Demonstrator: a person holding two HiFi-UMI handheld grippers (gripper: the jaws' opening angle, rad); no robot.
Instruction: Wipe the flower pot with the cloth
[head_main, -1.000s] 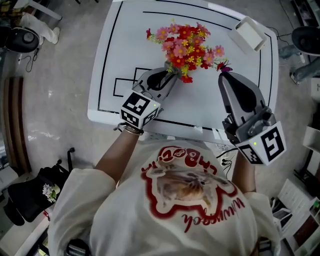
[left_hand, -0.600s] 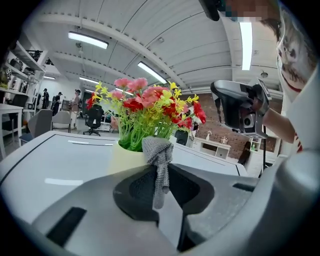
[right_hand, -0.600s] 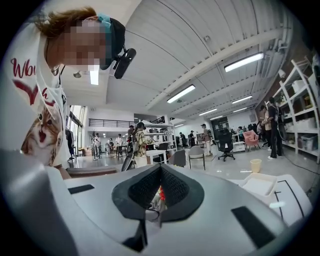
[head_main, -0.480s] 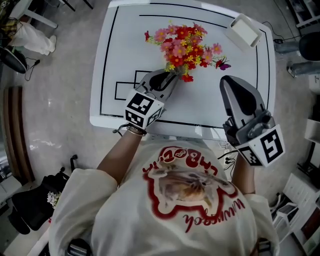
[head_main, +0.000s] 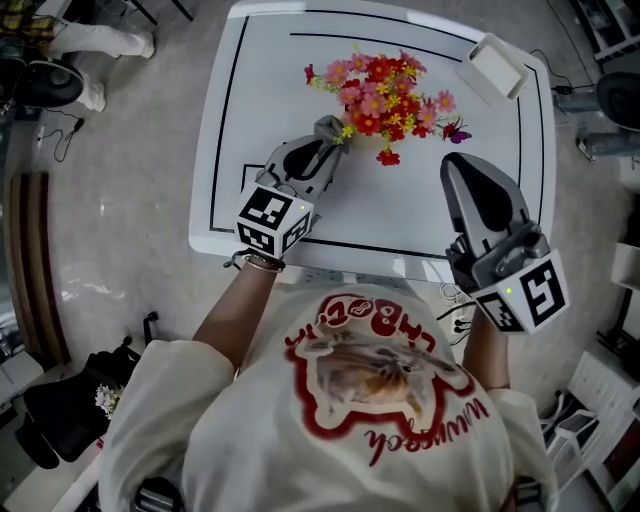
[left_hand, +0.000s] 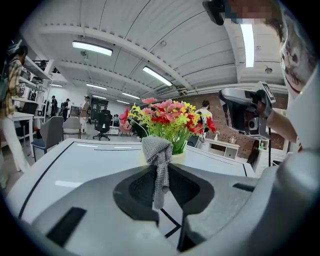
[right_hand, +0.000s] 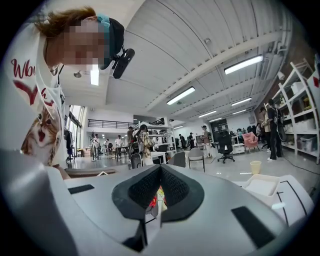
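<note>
A bunch of red, pink and yellow flowers (head_main: 385, 90) stands on the white table (head_main: 260, 100) and hides most of its pot from above. In the left gripper view a pale sliver of the pot (left_hand: 181, 157) shows behind the grey knitted cloth (left_hand: 157, 150). My left gripper (head_main: 330, 135) is shut on that cloth (head_main: 328, 128), just left of the flowers. I cannot tell whether the cloth touches the pot. My right gripper (head_main: 455, 160) is shut and holds nothing, to the right of the flowers, which show past its jaw tips (right_hand: 159, 167).
A white open box (head_main: 497, 65) sits at the table's far right corner. A small pink butterfly ornament (head_main: 455, 130) sticks out on the flowers' right side. Black lines are marked on the table top. The table's near edge runs just below both grippers.
My left gripper has drawn back a little to the left from under the flowers, so the cloth now shows beside them. The right gripper has kept still.
</note>
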